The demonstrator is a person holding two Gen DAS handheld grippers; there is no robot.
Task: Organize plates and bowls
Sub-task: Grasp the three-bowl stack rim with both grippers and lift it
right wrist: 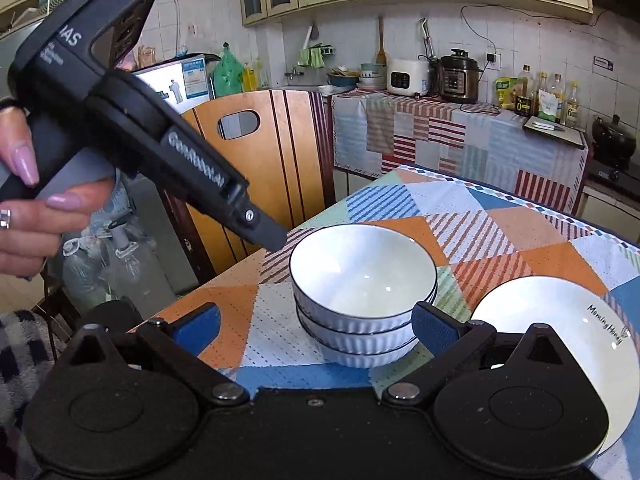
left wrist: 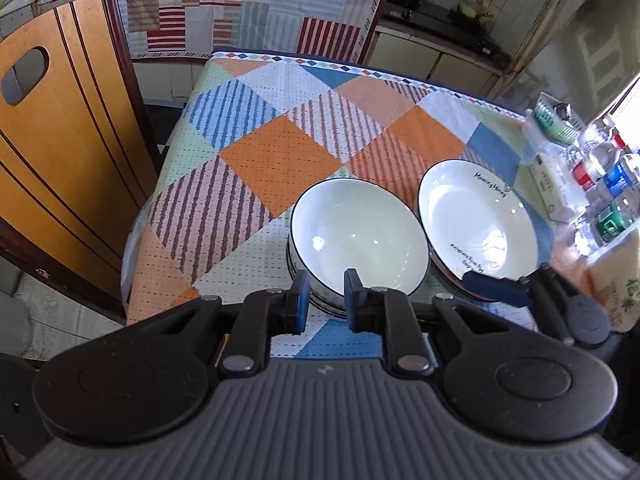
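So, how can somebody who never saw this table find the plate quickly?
Start from the table with the patchwork cloth. Near its front edge stands a stack of ribbed white bowls, and the plate lies just right of it. It alone is wide, shallow and has black lettering inside.

On your table the far half of the tablecloth (left wrist: pixel 280 152) is bare, so a gripper can pass there freely. Near you, the bowl stack (left wrist: pixel 356 236) and the plate (left wrist: pixel 478 220) stand just beside each other. Bottles (left wrist: pixel 604 184) block the right edge, and the wooden chair (left wrist: pixel 68 136) stands at the left.
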